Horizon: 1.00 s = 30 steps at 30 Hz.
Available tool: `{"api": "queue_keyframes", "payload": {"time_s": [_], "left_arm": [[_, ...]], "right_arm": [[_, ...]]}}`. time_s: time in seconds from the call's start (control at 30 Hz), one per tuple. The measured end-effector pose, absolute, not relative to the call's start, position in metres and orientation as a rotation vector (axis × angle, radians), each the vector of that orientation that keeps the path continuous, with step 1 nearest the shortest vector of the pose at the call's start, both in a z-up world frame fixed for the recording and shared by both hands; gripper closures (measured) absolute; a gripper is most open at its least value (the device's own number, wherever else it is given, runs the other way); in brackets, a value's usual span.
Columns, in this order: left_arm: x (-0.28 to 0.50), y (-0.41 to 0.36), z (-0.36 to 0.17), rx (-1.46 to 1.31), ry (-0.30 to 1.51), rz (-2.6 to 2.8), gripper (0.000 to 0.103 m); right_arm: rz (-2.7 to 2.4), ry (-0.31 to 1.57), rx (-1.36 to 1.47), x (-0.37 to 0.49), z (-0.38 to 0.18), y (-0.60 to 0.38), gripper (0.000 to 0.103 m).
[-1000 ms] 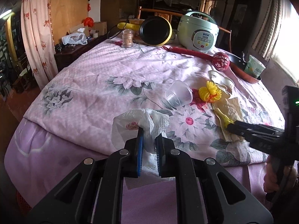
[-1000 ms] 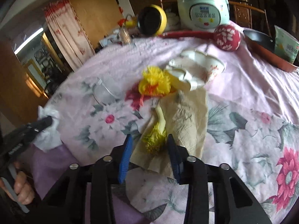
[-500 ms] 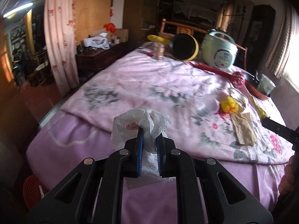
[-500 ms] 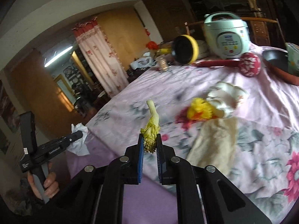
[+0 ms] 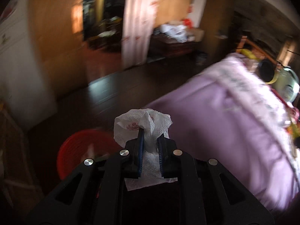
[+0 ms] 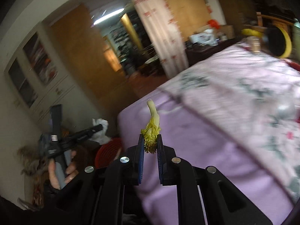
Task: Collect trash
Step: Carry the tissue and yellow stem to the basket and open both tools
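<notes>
White tissue: crumpled, pinched between the pads of the left claw [image 5: 151,140], puffing out above its tips; tissue [image 5: 142,125] is off the bed.
Yellow stalk: a wilted vegetable stalk [image 6: 152,129], pinched at its frilly end by the right claw [image 6: 150,146], pale stem standing up past the tips.
Red bin: basket [image 5: 78,148] on the floor, below and just left of the left claw; in the right wrist view it sits low and left of the right claw, beside the bed's corner.
Progress: two scraps are picked up and carried; neither is in the bin yet. I judge the drop into it comes next.
Left to do: more clutter shows blurred at the bed's far edge, right of the left claw; which of it is trash I cannot tell.
Surface: bed [image 5: 234,123] with a pink floral cover, right of both claws.
Room: dark wood floor [image 5: 112,90], pale curtain [image 5: 138,24], wooden walls, a glass-door cabinet [image 6: 37,69]; all motion-blurred.
</notes>
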<state>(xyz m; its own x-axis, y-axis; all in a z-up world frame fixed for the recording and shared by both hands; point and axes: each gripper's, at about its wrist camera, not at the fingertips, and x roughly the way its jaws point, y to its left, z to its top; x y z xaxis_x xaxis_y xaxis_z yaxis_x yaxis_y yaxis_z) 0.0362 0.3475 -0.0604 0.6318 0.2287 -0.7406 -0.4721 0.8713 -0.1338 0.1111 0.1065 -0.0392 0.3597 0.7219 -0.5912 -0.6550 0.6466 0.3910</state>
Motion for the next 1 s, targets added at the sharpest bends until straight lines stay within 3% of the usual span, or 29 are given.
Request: {"api": "queue_keyframes", "payload": {"time_s": [0.1,0.17,0.23,0.43,0.6,0.7,1.0], "left_arm": [[0.019,0.383,-0.099,-0.390,0.868,0.474,0.083],[0.007,0.407,-0.130,-0.440,0.933,0.527,0.073],[-0.004,0.423,-0.147,-0.492,0.962,0.557,0.051],[-0.044,0.466,-0.143,-0.548,0.904,0.684,0.026],[-0.061,0.483,-0.124,-0.554,0.847,0.739,0.020],[-0.072,0.492,-0.119,-0.575,0.835,0.754,0.020],[-0.059,0.486,-0.124,-0.571,0.854,0.716,0.018]], "right_arm": [[0.950,0.844,0.041,0.101,-0.045,0.153,0.090],[0.983,0.864,0.006,0.098,-0.050,0.181,0.090],[1.017,0.890,-0.034,0.091,-0.058,0.211,0.090],[1.101,0.986,-0.128,0.072,-0.088,0.289,0.090],[1.166,1.074,-0.201,0.066,-0.122,0.364,0.086],[1.178,1.114,-0.225,0.068,-0.137,0.401,0.049],[1.082,0.978,-0.131,0.083,-0.094,0.335,0.047]]}}
